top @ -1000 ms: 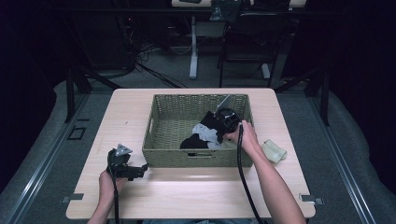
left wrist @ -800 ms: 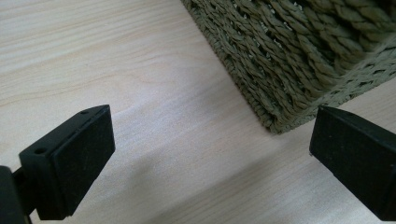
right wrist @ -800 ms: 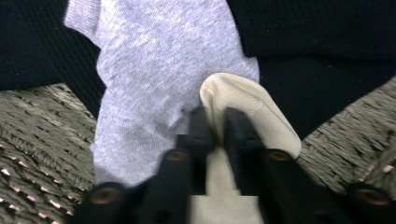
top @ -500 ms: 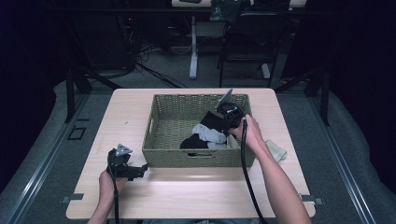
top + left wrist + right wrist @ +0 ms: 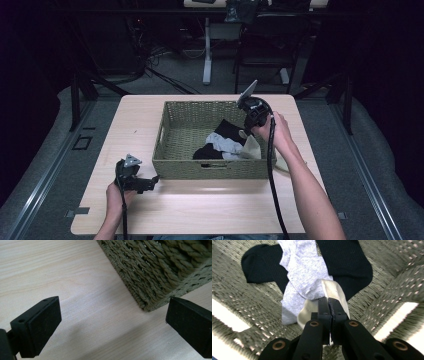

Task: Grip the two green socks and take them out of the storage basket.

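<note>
A woven olive basket stands mid-table and holds a black sock, a grey sock and a cream sock. My right gripper hangs over the basket's right side, shut on the cream sock, which dangles from its jaws above the grey sock and black sock. My left gripper rests on the table by the basket's front left corner. It is open, with nothing but bare table between its jaws.
Another pale sock lies on the table just right of the basket, under my right forearm. A chair and desk legs stand beyond the far edge.
My right gripper has shut on the cream sock and risen, lifting it off the pile in the basket. The left gripper has stayed where it was.
</note>
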`<act>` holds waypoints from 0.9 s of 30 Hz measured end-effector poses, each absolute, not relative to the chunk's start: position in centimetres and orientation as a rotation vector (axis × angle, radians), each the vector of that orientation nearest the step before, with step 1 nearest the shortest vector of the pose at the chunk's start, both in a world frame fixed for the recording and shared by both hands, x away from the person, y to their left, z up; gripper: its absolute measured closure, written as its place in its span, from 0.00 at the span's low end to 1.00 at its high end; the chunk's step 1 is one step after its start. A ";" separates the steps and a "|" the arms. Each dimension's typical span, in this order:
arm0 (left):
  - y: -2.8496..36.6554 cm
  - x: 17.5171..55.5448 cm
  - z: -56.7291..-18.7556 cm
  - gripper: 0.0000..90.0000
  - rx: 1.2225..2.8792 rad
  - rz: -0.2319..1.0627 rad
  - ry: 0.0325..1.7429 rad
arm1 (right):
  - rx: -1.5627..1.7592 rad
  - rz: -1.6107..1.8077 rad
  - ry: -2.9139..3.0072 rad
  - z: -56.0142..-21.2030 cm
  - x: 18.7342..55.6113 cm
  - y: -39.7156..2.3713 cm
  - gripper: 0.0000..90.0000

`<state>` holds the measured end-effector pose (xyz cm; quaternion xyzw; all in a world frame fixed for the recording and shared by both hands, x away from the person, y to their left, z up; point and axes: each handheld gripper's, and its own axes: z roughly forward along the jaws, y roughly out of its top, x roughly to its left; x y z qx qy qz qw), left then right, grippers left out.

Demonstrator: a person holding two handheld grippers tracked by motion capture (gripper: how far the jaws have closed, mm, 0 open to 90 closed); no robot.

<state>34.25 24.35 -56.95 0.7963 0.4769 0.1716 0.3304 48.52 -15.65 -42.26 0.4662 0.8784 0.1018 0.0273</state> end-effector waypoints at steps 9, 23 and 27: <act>24.3 34.2 -57.0 0.00 2.080 0.446 1.252 | 1.410 0.332 2.710 -39.4 48.4 -15.5 0.99; 24.4 34.2 -56.9 0.00 2.082 0.446 1.247 | 1.351 0.389 2.679 -34.9 48.0 -14.6 0.99; 24.3 34.2 -57.0 0.00 2.079 0.445 1.249 | 1.347 0.396 2.671 -33.8 47.8 -14.5 0.99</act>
